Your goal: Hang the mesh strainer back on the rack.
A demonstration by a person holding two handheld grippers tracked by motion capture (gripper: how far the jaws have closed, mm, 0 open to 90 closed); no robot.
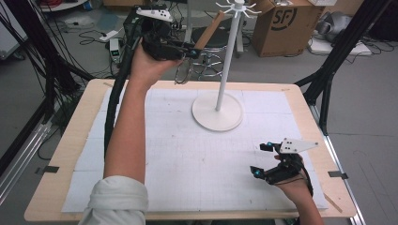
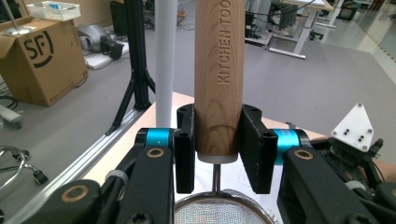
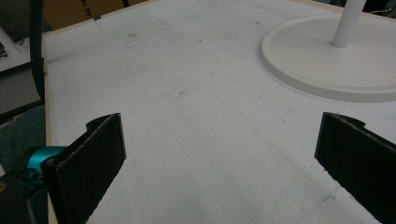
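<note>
Both jaws of the raised left gripper (image 1: pixel 191 52) clamp the strainer's wooden handle (image 2: pixel 219 70); right gripper (image 1: pixel 263 159) rests open.

a cardboard box (image 1: pixel 281 26) printed with "sf" sits on the grey floor at the upper right of the high view, its flaps open. black tripod legs (image 1: pixel 331 70) slant down the right edge beside it. a tangle of black cables (image 1: pixel 28 56) runs along the upper left, near a white power strip (image 1: pixel 109 35). a chrome stool base with castors (image 1: pixel 206 63) stands at top centre.
</note>
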